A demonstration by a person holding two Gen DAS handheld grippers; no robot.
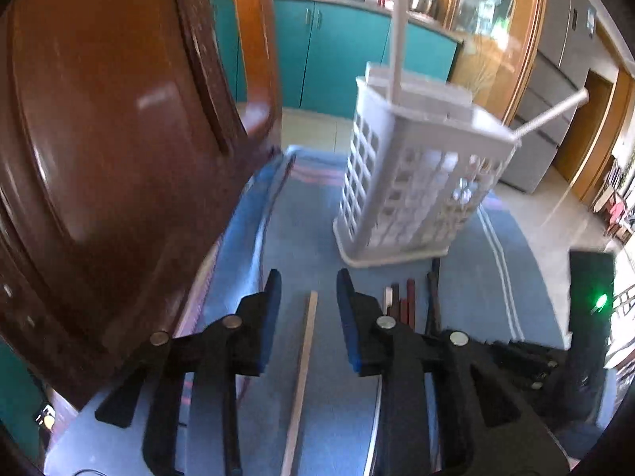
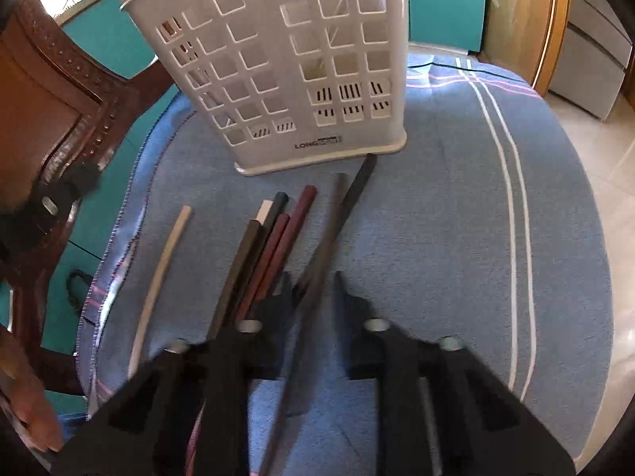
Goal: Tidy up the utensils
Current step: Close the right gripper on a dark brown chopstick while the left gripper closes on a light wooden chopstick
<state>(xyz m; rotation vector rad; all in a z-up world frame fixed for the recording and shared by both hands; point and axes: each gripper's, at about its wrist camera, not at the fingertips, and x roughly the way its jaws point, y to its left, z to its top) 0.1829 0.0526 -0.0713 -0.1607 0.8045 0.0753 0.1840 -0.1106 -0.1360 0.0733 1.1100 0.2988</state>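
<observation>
The left gripper is held wide open over a pale chopstick lying between its fingers on the blue cloth. The white basket stands at 1 o'clock. The right gripper is spread wide around a dark chopstick, with the bundle at 11 o'clock.

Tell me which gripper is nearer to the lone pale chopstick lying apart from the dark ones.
Left. The left gripper is open and straddles the pale chopstick, one finger on either side. The right gripper is over the dark chopsticks, with the pale one off to its left.
</observation>
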